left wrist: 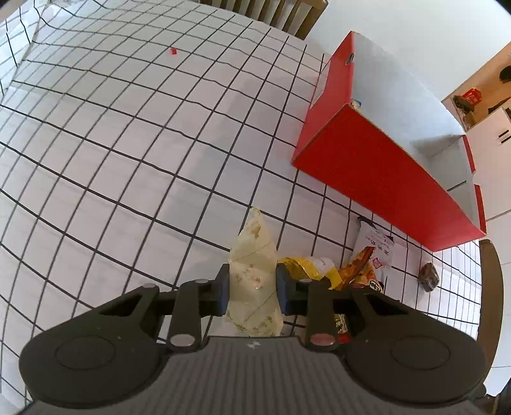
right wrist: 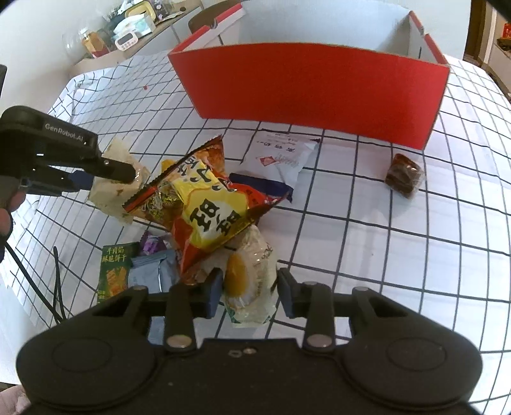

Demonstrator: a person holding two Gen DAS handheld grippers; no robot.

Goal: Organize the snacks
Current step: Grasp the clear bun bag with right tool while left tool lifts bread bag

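Note:
My left gripper (left wrist: 252, 289) is shut on a pale yellow snack packet (left wrist: 254, 255); it also shows at the left of the right wrist view (right wrist: 118, 174), holding that packet (right wrist: 116, 191) beside the snack pile. My right gripper (right wrist: 249, 292) is open around a clear packet with a yellow pastry (right wrist: 252, 274); the pads stand apart from it on the right side. A large red and yellow chip bag (right wrist: 210, 204) lies on the pile. The open red box (right wrist: 313, 92) stands behind it and also appears in the left wrist view (left wrist: 380, 172).
A white packet (right wrist: 281, 156), a dark blue packet (right wrist: 265, 186), a brown wrapped cake (right wrist: 404, 174), a green packet (right wrist: 115, 271) and a grey-blue packet (right wrist: 153, 274) lie on the checked tablecloth (right wrist: 383, 242). A chair (left wrist: 281, 12) stands at the far edge.

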